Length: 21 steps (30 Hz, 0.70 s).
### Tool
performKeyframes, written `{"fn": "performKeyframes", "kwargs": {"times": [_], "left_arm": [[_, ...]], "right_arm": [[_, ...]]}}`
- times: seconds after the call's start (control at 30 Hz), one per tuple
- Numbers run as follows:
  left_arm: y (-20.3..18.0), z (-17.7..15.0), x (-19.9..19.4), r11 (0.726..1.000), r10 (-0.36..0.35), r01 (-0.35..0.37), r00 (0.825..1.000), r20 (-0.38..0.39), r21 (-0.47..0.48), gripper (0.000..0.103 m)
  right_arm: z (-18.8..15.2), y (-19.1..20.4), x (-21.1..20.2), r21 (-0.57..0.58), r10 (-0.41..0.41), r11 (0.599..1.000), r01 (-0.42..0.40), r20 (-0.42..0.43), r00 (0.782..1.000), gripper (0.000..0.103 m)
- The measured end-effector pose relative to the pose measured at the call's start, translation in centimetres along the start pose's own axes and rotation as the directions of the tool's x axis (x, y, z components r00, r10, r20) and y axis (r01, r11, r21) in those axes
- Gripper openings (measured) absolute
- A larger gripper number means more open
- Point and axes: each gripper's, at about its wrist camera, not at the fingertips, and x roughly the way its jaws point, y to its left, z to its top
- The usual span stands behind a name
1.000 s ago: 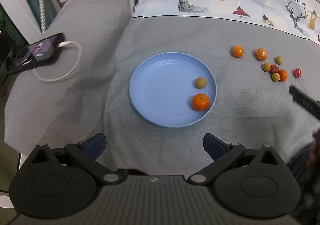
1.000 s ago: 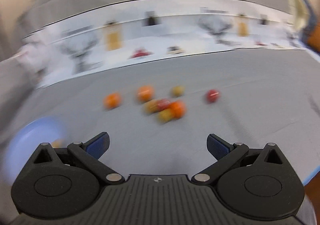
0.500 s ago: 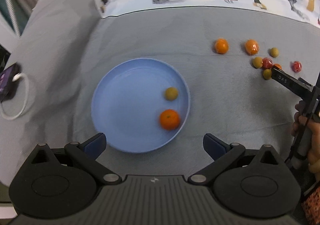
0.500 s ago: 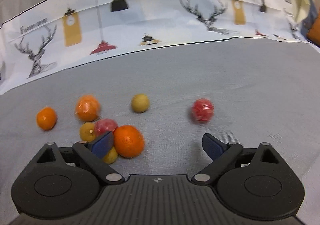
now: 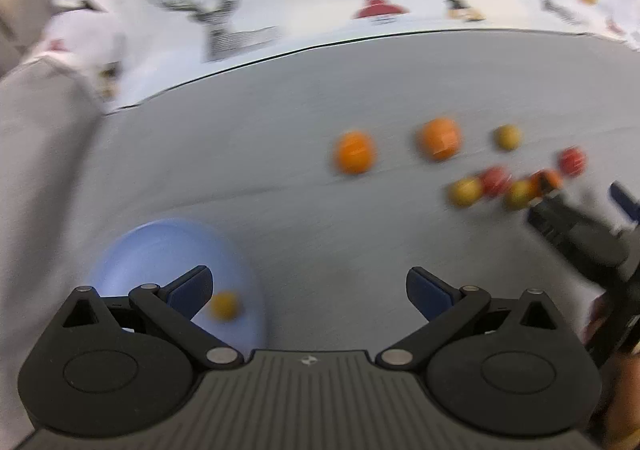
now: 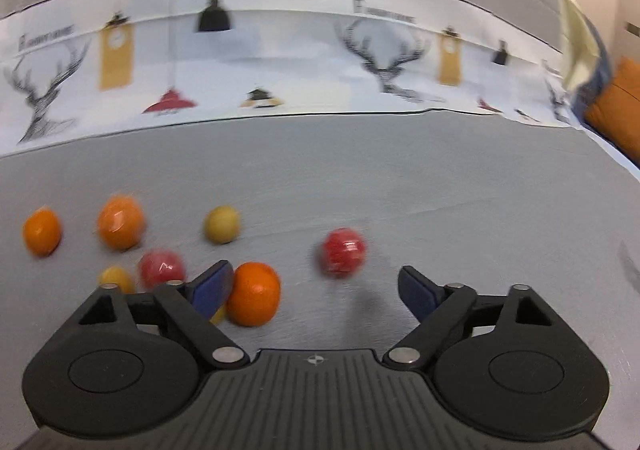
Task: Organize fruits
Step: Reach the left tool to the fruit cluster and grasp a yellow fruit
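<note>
A blue plate [image 5: 160, 246] lies on grey cloth at lower left in the left wrist view, holding a yellow-green fruit [image 5: 224, 305]. My left gripper [image 5: 308, 290] is open and empty above the cloth. Loose fruits lie to the right: two oranges [image 5: 355, 157], [image 5: 439, 138], and a cluster of small red and yellow ones [image 5: 496, 182]. My right gripper [image 6: 316, 288] is open, low over the cluster. An orange [image 6: 253, 299] sits just inside its left finger. A red fruit [image 6: 343, 252] lies ahead between the fingers. The right gripper also shows in the left wrist view [image 5: 576, 218].
A white printed cloth with deer and lamps [image 6: 280, 62] runs along the back of the grey surface. An orange cushion [image 6: 616, 106] is at far right. More oranges [image 6: 41, 231], [image 6: 120, 222] and a yellow fruit [image 6: 222, 224] lie left of the right gripper.
The left gripper has swung right and forward, so the plate slid to lower left. The right gripper has moved closer to the fruit cluster. Both stay open.
</note>
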Motion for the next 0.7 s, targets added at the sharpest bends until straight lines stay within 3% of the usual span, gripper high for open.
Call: {"fn": "performKeyframes", "kwargs": {"times": [0.07,0.13,0.27,0.4,0.43,0.5,0.57,0.63,0.7], "left_arm": [[-1.4,1.0,1.5,0.999,-0.050,0.050,0.999,0.010,0.010,0.103],[-2.6,1.8,2.9,0.997,-0.077,0.076,0.997,0.021,0.027,0.103],[-4.0,2.6,5.2,0.996,-0.051,0.050,0.999,0.016,0.067,0.103],[-2.6,2.3,5.8,0.999,-0.040,0.039,0.999,0.010,0.032,0.103],[-2.3,2.2,5.9,0.999,-0.037,0.037,0.999,0.005,0.024,0.103],[-1.8,2.1,6.1,0.999,-0.037,0.037,0.999,0.003,0.017,0.103],[-1.5,2.2,6.4,0.999,-0.050,0.050,0.999,0.005,0.013,0.103],[-1.5,2.3,6.6,0.997,-0.075,0.075,0.997,0.000,0.003,0.103],[-1.5,2.6,7.0,0.996,-0.094,0.094,0.996,-0.007,-0.011,0.103]], "right_arm": [[-0.1,-0.3,0.1,0.010,0.016,1.000,-0.016,-0.002,1.000,0.092],[-0.2,-0.3,0.5,0.028,0.121,0.992,-0.120,-0.041,0.992,0.090],[-0.2,-0.2,0.4,0.012,0.147,0.989,-0.147,-0.041,0.988,0.092],[-0.4,0.8,0.6,-0.035,0.223,0.973,-0.226,-0.081,0.971,0.100],[-0.5,1.3,0.6,-0.065,0.226,0.971,-0.232,-0.085,0.970,0.100],[-0.3,1.6,0.2,-0.094,0.164,0.982,-0.167,-0.037,0.986,0.101],[-0.2,0.9,0.2,-0.061,0.129,0.990,-0.131,-0.023,0.991,0.101],[-0.2,0.0,0.5,0.000,0.165,0.986,-0.165,-0.055,0.985,0.101],[-0.4,0.3,0.3,-0.015,0.194,0.981,-0.195,-0.073,0.978,0.101]]}}
